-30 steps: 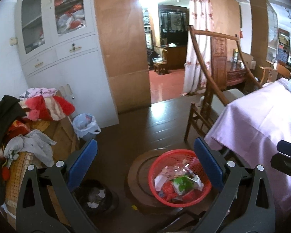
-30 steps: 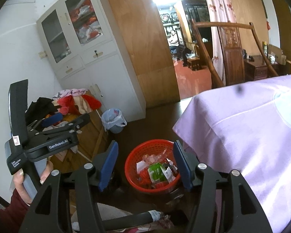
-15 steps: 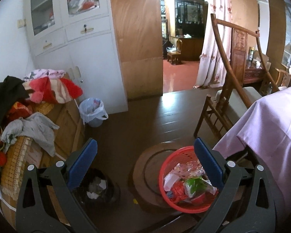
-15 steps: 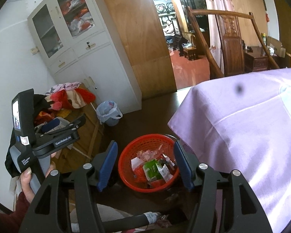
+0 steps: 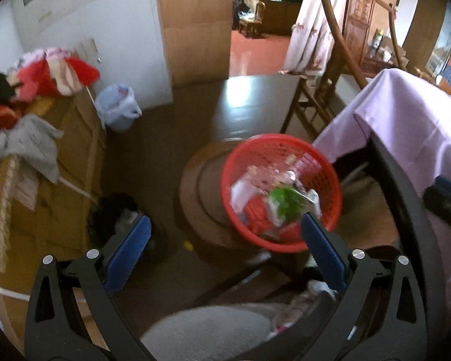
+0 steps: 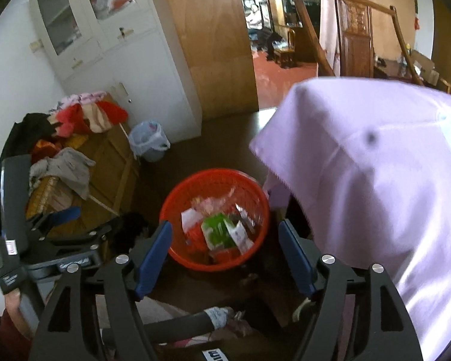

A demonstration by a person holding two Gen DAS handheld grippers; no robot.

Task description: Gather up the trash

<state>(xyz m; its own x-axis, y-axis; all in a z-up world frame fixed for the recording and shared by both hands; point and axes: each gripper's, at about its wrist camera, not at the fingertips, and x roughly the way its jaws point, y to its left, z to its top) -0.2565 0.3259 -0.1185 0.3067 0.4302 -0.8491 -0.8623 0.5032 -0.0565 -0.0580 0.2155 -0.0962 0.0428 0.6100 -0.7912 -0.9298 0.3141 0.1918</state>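
Note:
A red mesh basket (image 5: 330, 177) (image 6: 171, 204) holds trash: white paper, a green packet (image 5: 285, 203) (image 6: 218, 233) and red wrappers. It sits on a round wooden stool (image 5: 201, 180) beside the purple-covered table (image 5: 406, 120) (image 6: 375, 156). My left gripper (image 5: 225, 249) is open and empty, above and in front of the basket. My right gripper (image 6: 225, 252) is open and empty, with the basket between its blue fingers (image 6: 154, 255). The left gripper also shows at the left of the right wrist view (image 6: 60, 231).
A black bin (image 5: 117, 219) with paper stands on the dark floor left of the stool. A lined white bin (image 5: 117, 106) (image 6: 148, 141) stands by the white cabinet (image 6: 111, 45). Clothes (image 5: 30, 105) lie on a wooden chest. A wooden chair (image 5: 330, 90) stands behind the table.
Both views have tilted down and drawn closer to the red basket, which now looks larger. Both grippers stay open and empty. The frames are motion-blurred.

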